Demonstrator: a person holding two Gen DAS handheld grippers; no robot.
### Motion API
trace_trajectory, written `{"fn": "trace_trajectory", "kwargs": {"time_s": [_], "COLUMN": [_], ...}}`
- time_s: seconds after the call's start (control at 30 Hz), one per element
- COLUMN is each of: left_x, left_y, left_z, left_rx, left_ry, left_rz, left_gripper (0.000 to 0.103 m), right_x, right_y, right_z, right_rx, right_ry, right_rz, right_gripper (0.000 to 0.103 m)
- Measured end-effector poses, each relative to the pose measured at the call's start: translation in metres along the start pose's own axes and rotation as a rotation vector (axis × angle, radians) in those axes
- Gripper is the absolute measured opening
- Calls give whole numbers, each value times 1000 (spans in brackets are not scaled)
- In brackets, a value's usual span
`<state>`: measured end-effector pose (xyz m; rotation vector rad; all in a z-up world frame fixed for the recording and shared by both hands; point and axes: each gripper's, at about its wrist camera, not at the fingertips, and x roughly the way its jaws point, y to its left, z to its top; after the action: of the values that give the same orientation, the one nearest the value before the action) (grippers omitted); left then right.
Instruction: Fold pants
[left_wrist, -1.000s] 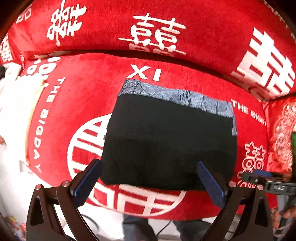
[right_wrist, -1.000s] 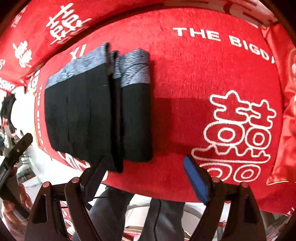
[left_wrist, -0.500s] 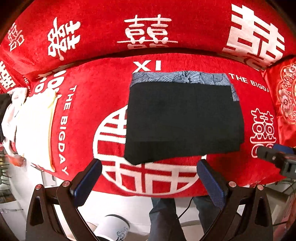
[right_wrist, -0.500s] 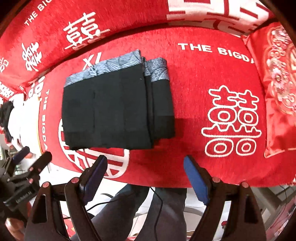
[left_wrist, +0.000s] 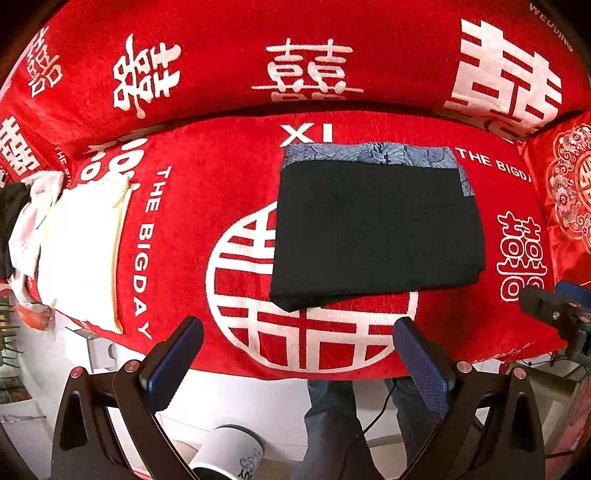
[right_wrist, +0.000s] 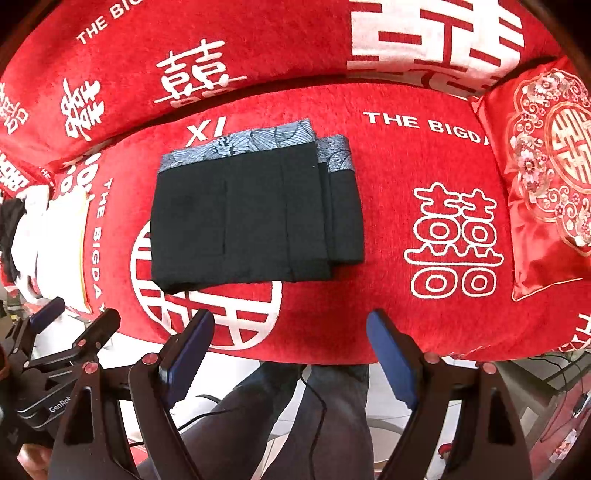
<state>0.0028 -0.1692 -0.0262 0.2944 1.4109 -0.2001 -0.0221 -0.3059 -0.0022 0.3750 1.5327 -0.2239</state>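
Note:
The black pants (left_wrist: 373, 229) lie folded into a flat rectangle on the red sofa seat (left_wrist: 221, 177), with a grey patterned waistband (left_wrist: 369, 153) along the far edge. In the right wrist view the pants (right_wrist: 251, 218) show stacked layers stepping down on their right side. My left gripper (left_wrist: 297, 350) is open and empty, held back over the seat's front edge. My right gripper (right_wrist: 290, 343) is open and empty, also back from the pants. Neither touches the cloth.
A white folded cloth (left_wrist: 81, 251) lies on the seat's left end. A red embroidered cushion (right_wrist: 546, 177) stands at the right end. The sofa backrest (left_wrist: 295, 55) rises behind. A white cup (left_wrist: 229, 458) and the person's legs (right_wrist: 295, 424) are below the seat edge.
Both grippers have pulled back and up from the pants, so the folded pants look smaller and farther away. The pants lie as before.

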Motion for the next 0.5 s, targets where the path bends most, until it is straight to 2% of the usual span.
{"fn": "trace_trajectory", "kwargs": {"time_s": [0.5], "left_x": [-11], "left_y": [1], "left_z": [-2], "left_rx": [12], "left_ry": [-17], "left_rz": [15], "left_gripper": [103], "right_x": [-5], "right_y": [21], "right_z": [-7], "right_rx": [-58], "right_ry": [2], "right_rz": [-47], "right_gripper": [87]}}
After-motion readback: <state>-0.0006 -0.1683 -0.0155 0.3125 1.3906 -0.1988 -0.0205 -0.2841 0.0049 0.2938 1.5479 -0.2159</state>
